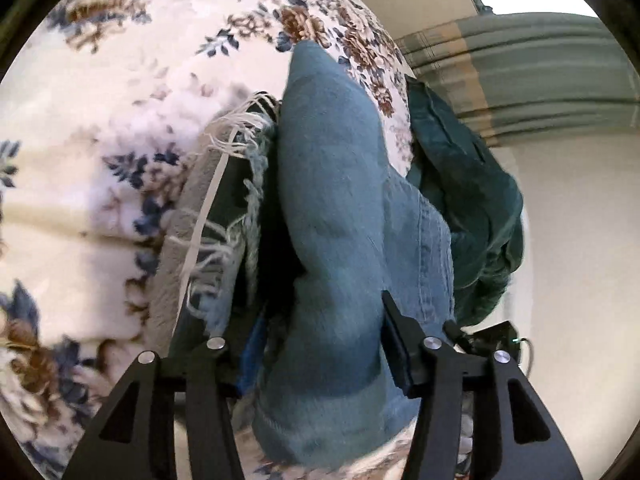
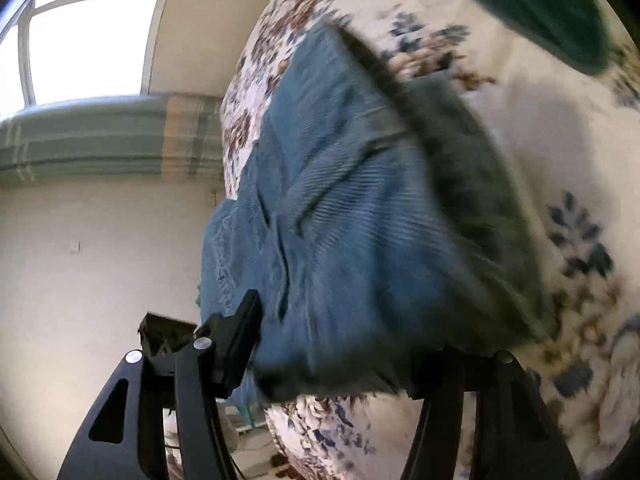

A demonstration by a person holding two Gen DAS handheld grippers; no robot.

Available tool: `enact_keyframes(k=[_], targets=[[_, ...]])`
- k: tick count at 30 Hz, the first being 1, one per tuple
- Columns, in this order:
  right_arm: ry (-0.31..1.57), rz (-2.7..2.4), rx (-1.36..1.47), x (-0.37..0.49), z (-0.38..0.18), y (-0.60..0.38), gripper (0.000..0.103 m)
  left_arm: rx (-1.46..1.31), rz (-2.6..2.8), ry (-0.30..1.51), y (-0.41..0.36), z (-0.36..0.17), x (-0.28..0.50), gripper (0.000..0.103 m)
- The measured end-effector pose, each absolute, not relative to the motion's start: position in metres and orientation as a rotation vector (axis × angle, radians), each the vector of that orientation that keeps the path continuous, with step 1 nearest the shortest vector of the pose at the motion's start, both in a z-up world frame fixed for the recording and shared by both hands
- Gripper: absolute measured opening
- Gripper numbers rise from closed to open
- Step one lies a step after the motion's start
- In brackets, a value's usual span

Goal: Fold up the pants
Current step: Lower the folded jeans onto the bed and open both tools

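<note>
The blue jeans lay on the floral bedspread, already doubled over into a thick bundle with the frayed hem on one side. The left gripper had its jaws parted around the denim, not pressing it; the right gripper likewise stood released, with the cloth between its jaws. A dark green garment lay just beside the jeans. One fold looked done; a further fold and smoothing probably remained.
</note>
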State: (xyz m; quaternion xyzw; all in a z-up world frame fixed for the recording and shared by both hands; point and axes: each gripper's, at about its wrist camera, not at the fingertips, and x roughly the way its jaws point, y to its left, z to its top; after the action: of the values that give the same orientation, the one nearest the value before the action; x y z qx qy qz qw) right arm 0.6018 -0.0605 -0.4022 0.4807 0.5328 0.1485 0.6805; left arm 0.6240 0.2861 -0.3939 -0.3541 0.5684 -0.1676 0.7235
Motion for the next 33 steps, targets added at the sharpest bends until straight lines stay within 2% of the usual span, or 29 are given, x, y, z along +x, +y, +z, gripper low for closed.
enact_keyframes(k=[1, 3, 6, 7, 13, 16, 19, 20, 21, 22, 23, 25, 26, 28, 33], targets=[[1.176, 0.315, 1.076, 0.599, -0.399, -0.062, 0.06, -0.73, -0.347, 1.256, 0.282, -0.39, 0.621, 0.049], [1.154, 0.281, 1.04, 0.587, -0.389, -0.067, 0.044, -0.633, -0.299, 1.263, 0.275, -0.384, 0.617, 0.052], [1.183, 0.217, 0.939, 0.594, -0.39, -0.054, 0.038, -0.556, -0.256, 1.288, 0.27, -0.392, 0.613, 0.055], [1.197, 0.191, 0.893, 0.593, -0.389, -0.05, 0.038, -0.539, -0.244, 1.293, 0.27, -0.396, 0.612, 0.061], [1.275, 0.111, 0.749, 0.602, -0.405, -0.039, 0.038, -0.511, -0.24, 1.312, 0.269, -0.411, 0.608, 0.07], [1.318, 0.101, 0.731, 0.607, -0.404, -0.037, 0.039, -0.457, -0.181, 1.312, 0.263, -0.401, 0.606, 0.07], [1.336, 0.075, 0.668, 0.61, -0.39, -0.032, 0.051, -0.299, -0.078, 1.277, 0.244, -0.376, 0.598, 0.07], [1.329, 0.057, 0.61, 0.61, -0.383, -0.029, 0.063, -0.251, -0.053, 1.262, 0.237, -0.368, 0.594, 0.07], [1.316, 0.043, 0.541, 0.607, -0.372, -0.024, 0.069, -0.219, -0.038, 1.251, 0.232, -0.363, 0.591, 0.07], [1.299, 0.034, 0.471, 0.607, -0.363, -0.017, 0.071, -0.191, -0.029, 1.243, 0.226, -0.359, 0.587, 0.073], [1.285, 0.015, 0.4, 0.605, -0.355, -0.011, 0.076, -0.166, -0.02, 1.235, 0.221, -0.354, 0.583, 0.081], [1.259, -0.013, 0.296, 0.6, -0.339, 0.0, 0.09, -0.121, -0.001, 1.221, 0.212, -0.346, 0.575, 0.088], [1.248, -0.028, 0.25, 0.597, -0.332, 0.005, 0.101, -0.094, 0.012, 1.203, 0.206, -0.339, 0.57, 0.089], [1.222, -0.07, 0.159, 0.591, -0.317, 0.014, 0.103, -0.069, 0.023, 1.177, 0.2, -0.331, 0.564, 0.094], [1.168, -0.076, 0.086, 0.57, -0.281, 0.021, 0.103, -0.046, 0.057, 1.105, 0.194, -0.303, 0.545, 0.094]])
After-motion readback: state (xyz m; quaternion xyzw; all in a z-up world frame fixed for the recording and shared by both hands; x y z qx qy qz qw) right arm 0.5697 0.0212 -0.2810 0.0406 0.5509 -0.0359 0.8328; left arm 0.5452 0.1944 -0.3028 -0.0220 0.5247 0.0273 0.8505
